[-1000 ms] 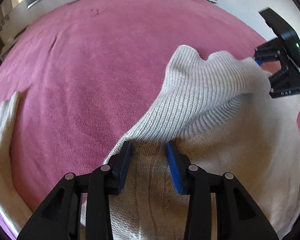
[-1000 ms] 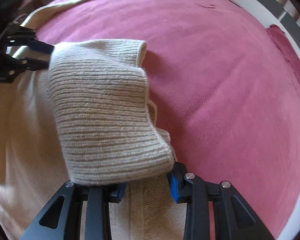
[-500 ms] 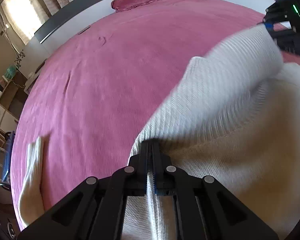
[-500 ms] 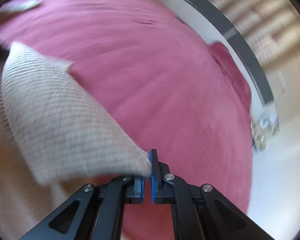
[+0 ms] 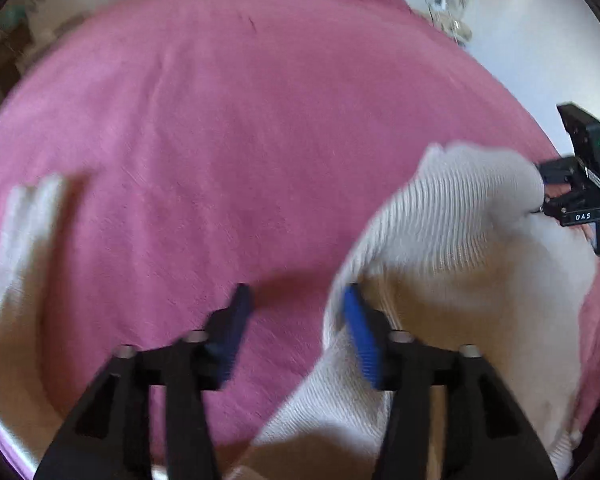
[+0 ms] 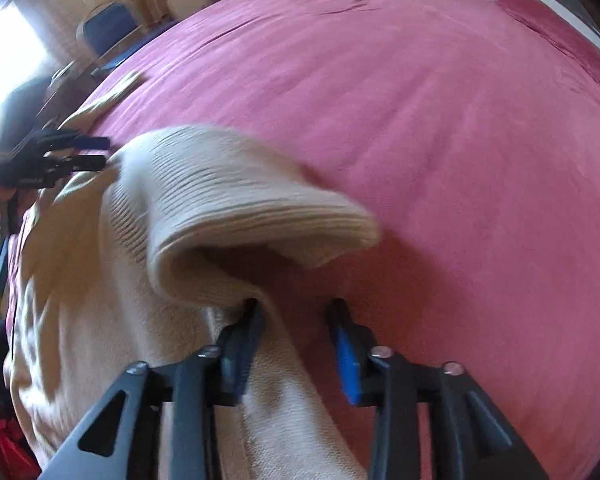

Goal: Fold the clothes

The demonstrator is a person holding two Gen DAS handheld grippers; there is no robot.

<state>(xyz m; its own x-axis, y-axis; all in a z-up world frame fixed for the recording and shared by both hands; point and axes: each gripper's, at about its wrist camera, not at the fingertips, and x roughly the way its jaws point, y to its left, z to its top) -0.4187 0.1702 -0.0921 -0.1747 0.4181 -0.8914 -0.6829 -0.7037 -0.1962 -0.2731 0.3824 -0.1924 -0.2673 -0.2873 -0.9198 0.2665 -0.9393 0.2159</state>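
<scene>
Both claws, left and right, are opening, pinching nothing; the sweater's ribbed hem may spring back unfolded on the bed.

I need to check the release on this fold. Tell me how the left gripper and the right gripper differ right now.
The left gripper has only the pink bedspread between its jaws, while the right gripper has an edge of the cream sweater lying across its gap. The left gripper's jaws stand wider apart than the right gripper's. The sweater touches the left gripper on the outside of one jaw, the right gripper along the inner face. Shared: both point down, jaws opening, neither clamping cloth.
</scene>
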